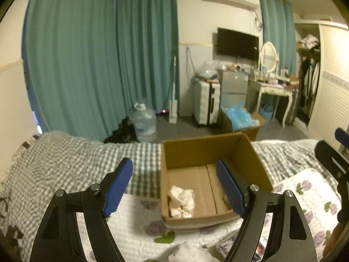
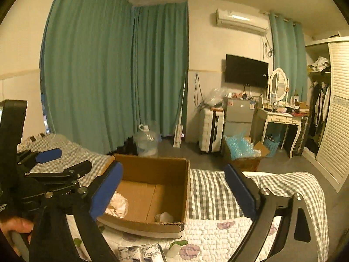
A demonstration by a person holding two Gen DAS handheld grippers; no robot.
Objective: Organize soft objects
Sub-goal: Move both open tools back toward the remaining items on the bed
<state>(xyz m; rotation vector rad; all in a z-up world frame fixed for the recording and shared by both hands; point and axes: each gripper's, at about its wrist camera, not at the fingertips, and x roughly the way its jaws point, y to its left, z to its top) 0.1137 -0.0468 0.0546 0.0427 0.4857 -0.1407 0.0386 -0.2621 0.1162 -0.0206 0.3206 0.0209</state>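
Both the left gripper (image 1: 174, 187) and right gripper (image 2: 172, 193) hang wide apart and empty above the cardboard box (image 1: 202, 150) on the bed, which already holds a crumpled cloth (image 1: 182, 202) at its near-left corner (another white soft item (image 1: 187, 253) waits on the quilt (image 1: 135, 216)).

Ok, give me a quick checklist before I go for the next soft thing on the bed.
1. Left gripper empty, jaws open: ok.
2. Right gripper empty, jaws open: ok.
3. Cardboard box open-topped and upright on the bed: ok.
4. Room left in the box: ok; only a crumpled white cloth and a small pale item lie on its floor.
5. Next item in sight: ok; a white soft object lies on the floral quilt near the left gripper.
6. What that object is: cannot tell, it is cut off at the frame edge.
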